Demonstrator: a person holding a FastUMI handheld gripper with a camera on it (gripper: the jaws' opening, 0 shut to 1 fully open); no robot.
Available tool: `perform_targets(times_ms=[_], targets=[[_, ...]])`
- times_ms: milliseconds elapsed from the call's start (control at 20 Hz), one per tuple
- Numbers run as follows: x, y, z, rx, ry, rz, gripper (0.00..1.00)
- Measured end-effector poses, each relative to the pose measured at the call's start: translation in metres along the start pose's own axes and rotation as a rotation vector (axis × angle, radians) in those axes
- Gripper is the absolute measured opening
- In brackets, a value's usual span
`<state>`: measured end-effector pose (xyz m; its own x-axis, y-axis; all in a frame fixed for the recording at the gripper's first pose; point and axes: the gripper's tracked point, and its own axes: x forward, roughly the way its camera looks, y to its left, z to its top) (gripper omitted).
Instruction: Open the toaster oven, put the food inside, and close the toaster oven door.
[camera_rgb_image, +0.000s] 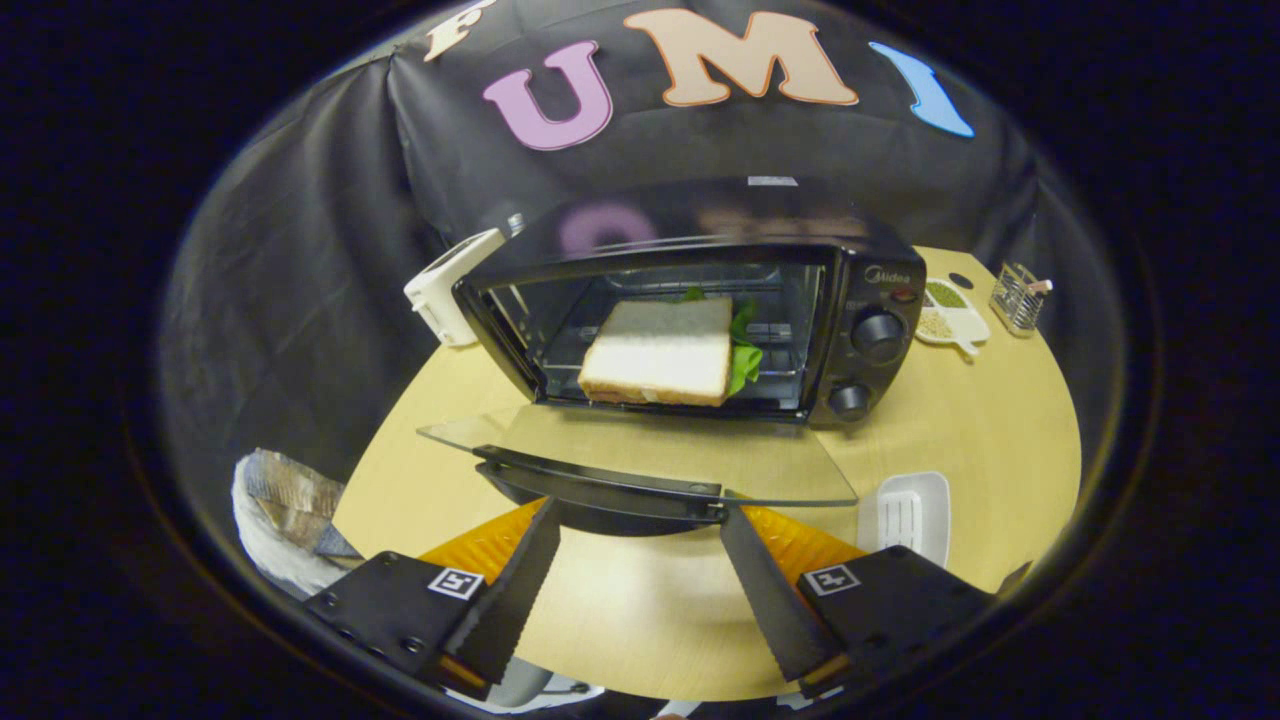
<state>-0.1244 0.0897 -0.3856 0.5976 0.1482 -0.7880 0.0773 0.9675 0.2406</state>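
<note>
Gripper view: toaster oven sits on the round desk, glass door dropped flat toward the camera, door handle along its front edge. Sandwich is already inside on the rack, lettuce poking out its right side, so what's left looks like the close. Hand-held gripper is spread wide and empty, fingertips level with the handle, one near each end of it; can't tell if they touch it. Nothing is between the fingers but the handle and bare desk. To close it well: get the fingers under the handle or door edge and lift in an arc about the hinge at the oven's base rather than pushing straight in, otherwise the oven likely slides back on the desk. Keep contact near the handle's middle so the door doesn't twist, and ease off near the top so the glass doesn't slam. A white tray lies just right of the door, a seed dish and a wire holder beyond the knobs, a white unit off the oven's left; all look clear of the door's swing.
</note>
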Motion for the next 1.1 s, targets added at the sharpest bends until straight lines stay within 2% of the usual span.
perform_targets(times_ms=[650,850,1050,1100], targets=[[0.005,0.004,0.064,0.072,-0.128,0.01,1.0],[0.012,-0.005,0.097,0.011,-0.216,-0.006,1.0],[0.026,-0.012,0.115,-0.016,-0.235,-0.024,1.0],[0.027,-0.009,0.115,-0.009,-0.241,-0.007,1.0]])
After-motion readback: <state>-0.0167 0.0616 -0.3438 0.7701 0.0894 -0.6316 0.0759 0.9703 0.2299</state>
